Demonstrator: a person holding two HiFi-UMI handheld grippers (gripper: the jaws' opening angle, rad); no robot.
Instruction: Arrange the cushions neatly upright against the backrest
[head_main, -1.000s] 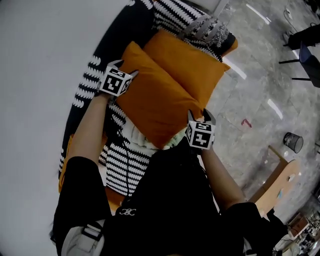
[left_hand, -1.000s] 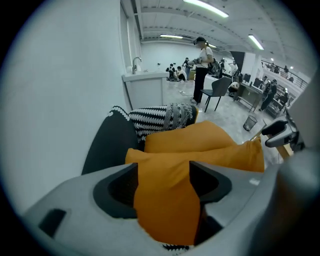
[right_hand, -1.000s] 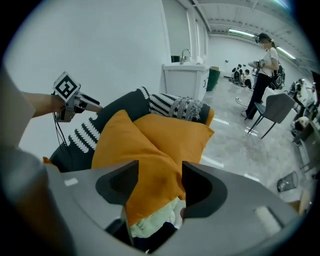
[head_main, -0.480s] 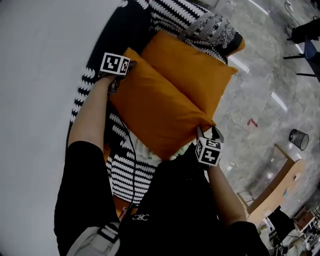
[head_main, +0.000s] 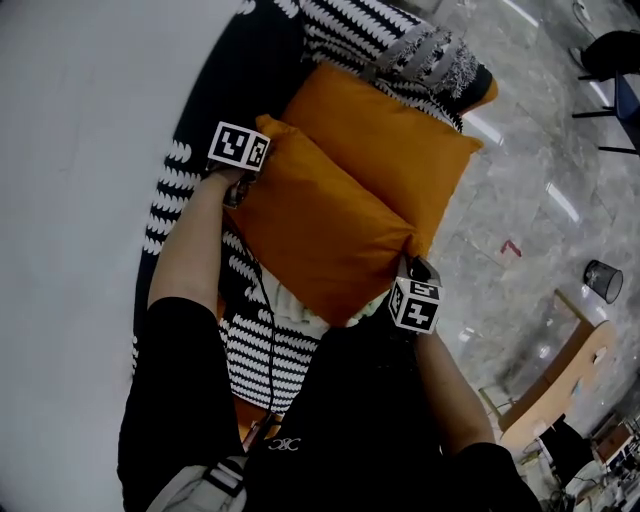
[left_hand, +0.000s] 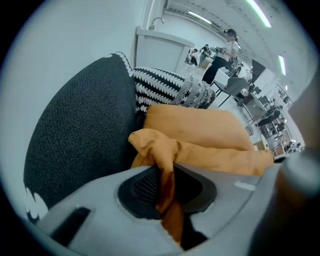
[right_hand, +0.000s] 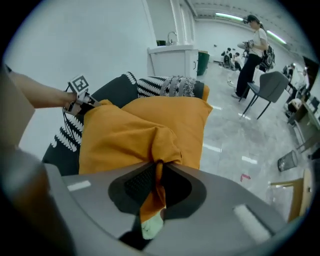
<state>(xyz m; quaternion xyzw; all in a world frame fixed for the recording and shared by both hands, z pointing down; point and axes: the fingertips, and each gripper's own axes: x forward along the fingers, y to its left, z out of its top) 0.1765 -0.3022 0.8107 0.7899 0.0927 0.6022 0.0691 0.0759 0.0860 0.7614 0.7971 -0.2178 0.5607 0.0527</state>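
As things sit on my feed right now: both claws have grabbed a corner each of the near cushion (head_main: 320, 235).
Left claw (left_hand: 167, 175): jaws have just been closing, and now the pads are squeezing a bunched-up orange corner. The fabric is pinched right between them, low centre of the left gripper view.
Right claw (right_hand: 157, 172): same deal. It just closed on the opposite corner, with orange cloth and a pale scrap hanging out below the pads.
Near cushion: centre of the head view, stretched diagonally between the claws, one corner upper left and the other lower right. I can't tell if it's resting on the seat or lifted off it.
Second orange cushion (head_main: 385, 140): right behind the first one toward the upper right, and touching it.
Backrest (left_hand: 85, 125): dark grey fabric filling the left of the left gripper view, with the pinched corner just beside it.
Black-and-white patterned throw (head_main: 255, 340): peeking out under the near cushion, lower left of centre.
Floor (head_main: 520, 180): grey marbled, right side of the head view.
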